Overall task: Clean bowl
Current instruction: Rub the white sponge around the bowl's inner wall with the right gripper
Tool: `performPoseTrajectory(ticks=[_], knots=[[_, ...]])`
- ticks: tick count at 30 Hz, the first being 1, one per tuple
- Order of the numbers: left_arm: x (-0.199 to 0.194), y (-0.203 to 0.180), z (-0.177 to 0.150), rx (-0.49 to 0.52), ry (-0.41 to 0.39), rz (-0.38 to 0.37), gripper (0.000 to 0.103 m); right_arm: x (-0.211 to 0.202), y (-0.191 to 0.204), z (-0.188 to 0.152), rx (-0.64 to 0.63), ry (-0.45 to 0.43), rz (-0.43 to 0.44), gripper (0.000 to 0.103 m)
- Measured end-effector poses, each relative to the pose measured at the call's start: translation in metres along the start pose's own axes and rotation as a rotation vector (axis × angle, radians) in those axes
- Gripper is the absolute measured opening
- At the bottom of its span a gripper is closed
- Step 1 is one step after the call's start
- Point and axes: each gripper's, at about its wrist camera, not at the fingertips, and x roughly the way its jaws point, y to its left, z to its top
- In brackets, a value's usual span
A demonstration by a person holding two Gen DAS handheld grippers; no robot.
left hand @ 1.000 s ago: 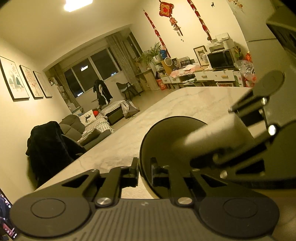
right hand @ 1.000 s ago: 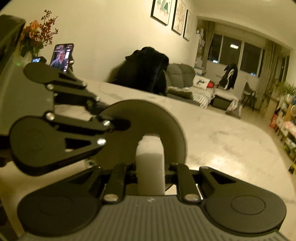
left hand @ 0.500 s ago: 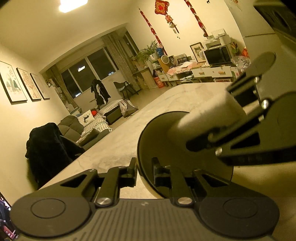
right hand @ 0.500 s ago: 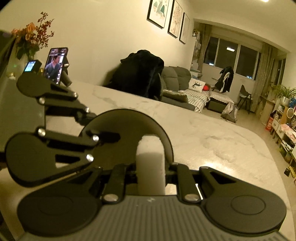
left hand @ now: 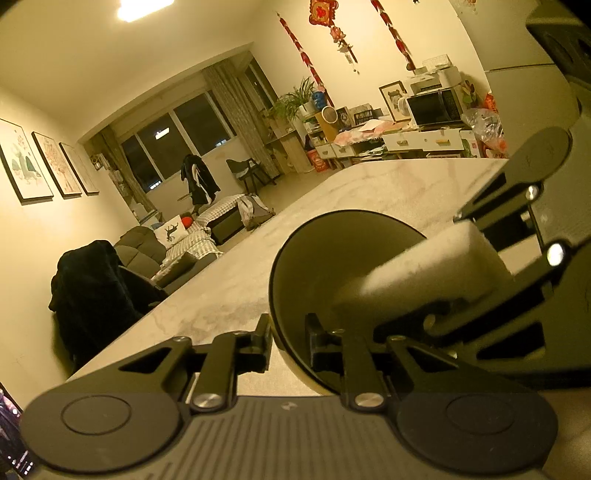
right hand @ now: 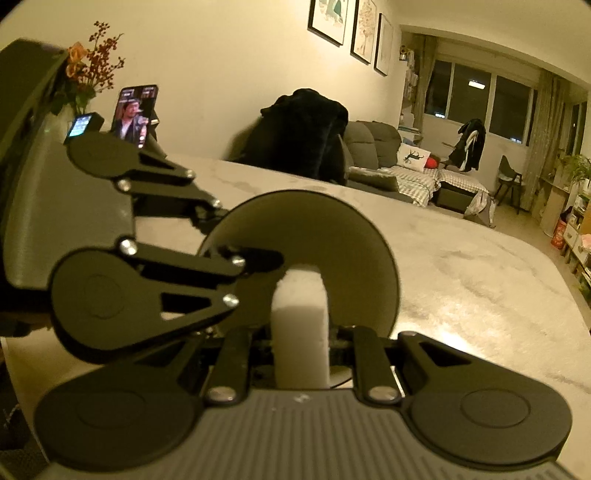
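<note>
The bowl [left hand: 314,266] is dark olive-black inside with a pale rim, and the sponge [left hand: 436,266] at its three o'clock is plain white; the table [left hand: 388,188] under them is pale cream marble with faint grey veins. Both grippers [right hand: 301,343] are matte black with silver screws. At ten o'clock a black coat [right hand: 303,133] hangs beside a grey sofa [right hand: 373,144] carrying a checked blanket [right hand: 417,181], and red ornaments [left hand: 325,14] hang on the cream wall

bowl [left hand: 325,280] on table [left hand: 388,188] | sponge [left hand: 428,266] in bowl | phone [right hand: 135,114] behind, left
</note>
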Motion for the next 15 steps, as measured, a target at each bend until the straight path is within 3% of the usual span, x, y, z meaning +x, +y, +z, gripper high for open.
performPoseTrajectory(ticks=[6,15], knots=[[0.001,-0.001,0.002,-0.001,0.002,-0.003,0.019,-0.003,-0.011,0.01,-0.027,-0.022,-0.056,0.018],[0.003,-0.005,0.0,0.003,0.017,-0.011,0.022,0.001,0.002,-0.001,-0.02,0.004,-0.004,0.018]])
